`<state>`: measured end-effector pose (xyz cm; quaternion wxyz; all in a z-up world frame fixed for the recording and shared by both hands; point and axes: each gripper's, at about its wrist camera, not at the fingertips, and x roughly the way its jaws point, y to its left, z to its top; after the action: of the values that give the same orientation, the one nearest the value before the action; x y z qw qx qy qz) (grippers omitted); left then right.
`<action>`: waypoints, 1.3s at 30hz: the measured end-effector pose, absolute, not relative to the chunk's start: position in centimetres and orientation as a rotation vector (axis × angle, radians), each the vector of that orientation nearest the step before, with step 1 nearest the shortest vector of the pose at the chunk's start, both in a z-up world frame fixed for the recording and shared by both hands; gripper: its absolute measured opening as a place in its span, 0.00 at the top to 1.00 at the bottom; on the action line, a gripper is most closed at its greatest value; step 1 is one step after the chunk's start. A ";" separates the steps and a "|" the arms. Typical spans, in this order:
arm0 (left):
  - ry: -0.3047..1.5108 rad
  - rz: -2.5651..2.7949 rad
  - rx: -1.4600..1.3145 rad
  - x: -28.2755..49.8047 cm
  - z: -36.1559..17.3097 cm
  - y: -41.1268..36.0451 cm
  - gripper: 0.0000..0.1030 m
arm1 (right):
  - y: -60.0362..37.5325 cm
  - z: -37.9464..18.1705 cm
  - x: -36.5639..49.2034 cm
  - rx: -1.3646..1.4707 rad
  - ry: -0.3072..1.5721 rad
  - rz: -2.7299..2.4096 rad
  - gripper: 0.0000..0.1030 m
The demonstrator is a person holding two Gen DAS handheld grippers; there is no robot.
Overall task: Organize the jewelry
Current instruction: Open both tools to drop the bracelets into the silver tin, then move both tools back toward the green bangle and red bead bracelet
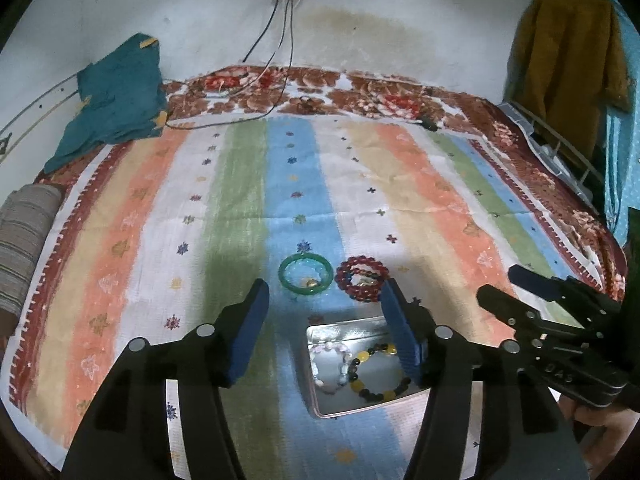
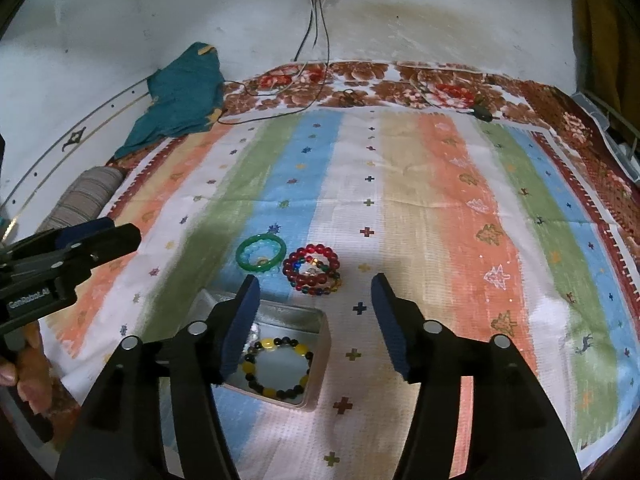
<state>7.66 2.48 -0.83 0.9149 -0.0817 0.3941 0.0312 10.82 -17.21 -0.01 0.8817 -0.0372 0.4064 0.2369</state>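
Observation:
An open silver tin [image 1: 320, 406] [image 2: 320, 334] lies on the striped bedspread. It holds a yellow-and-black bead bracelet [image 1: 378, 372] [image 2: 276, 372] and a pale clear bead bracelet [image 1: 332, 368]. Beyond the tin lie a green bangle [image 1: 306, 274] [image 2: 262, 256] and a red bead bracelet [image 1: 362, 278] [image 2: 312, 270] stacked on other coloured beads. My left gripper [image 1: 324, 300] is open and empty above the tin's far edge. My right gripper [image 2: 314, 296] is open and empty, just right of the tin, and it also shows in the left wrist view [image 1: 504, 284].
A teal cloth [image 1: 116, 96] [image 2: 184, 92] lies at the far left corner. A striped rolled pillow [image 1: 24, 232] [image 2: 84, 196] sits at the left edge. Cables [image 1: 276, 40] hang from a wall socket onto the floral blanket [image 1: 360, 96]. Clothes [image 1: 568, 48] hang at right.

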 end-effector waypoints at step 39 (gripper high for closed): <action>0.951 0.179 -0.183 13.4 -5.2 6.9 0.23 | -15.8 -2.9 15.9 -0.106 0.946 0.472 0.22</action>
<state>13.39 6.89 -5.21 0.8812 -0.0878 0.4565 0.0861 15.91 -15.82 -2.92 0.8622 -0.0507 0.4510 0.2251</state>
